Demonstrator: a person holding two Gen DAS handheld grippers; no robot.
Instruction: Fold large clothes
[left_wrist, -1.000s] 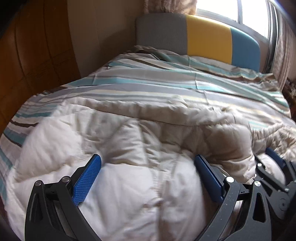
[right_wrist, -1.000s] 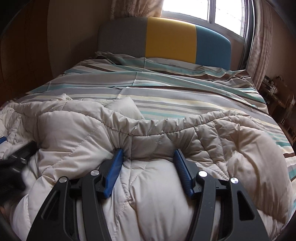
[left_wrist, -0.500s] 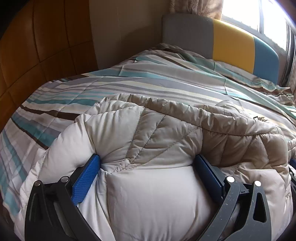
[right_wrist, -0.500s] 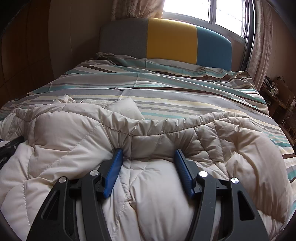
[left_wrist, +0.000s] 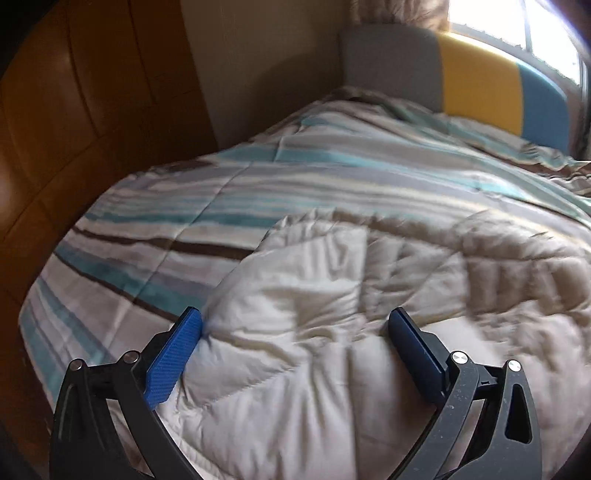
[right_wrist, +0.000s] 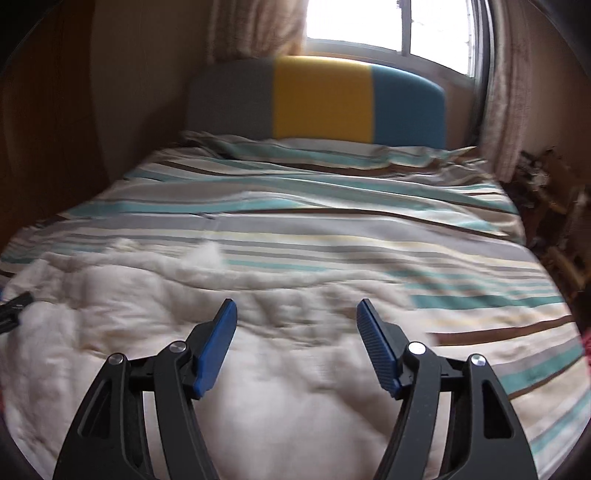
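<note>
A puffy cream quilted coat (left_wrist: 351, 295) lies bunched on the near end of the striped bed (left_wrist: 258, 192). My left gripper (left_wrist: 295, 325) is open, its blue pads wide apart with the coat's padding bulging between them. In the right wrist view the coat (right_wrist: 147, 306) lies flatter on the bed (right_wrist: 332, 221). My right gripper (right_wrist: 295, 314) is open above it, holding nothing. The tip of the left gripper (right_wrist: 14, 306) shows at the far left edge.
A grey, yellow and blue headboard (right_wrist: 321, 99) stands at the far end under a bright window (right_wrist: 369, 22). A wooden wardrobe (left_wrist: 74, 110) lines the left side. Curtains and cluttered shelves (right_wrist: 546, 192) stand on the right.
Both views are blurred by motion. My right gripper has opened wider and lifted off the coat, which has dropped flat. My left gripper has swung left, showing more of the striped cover.
</note>
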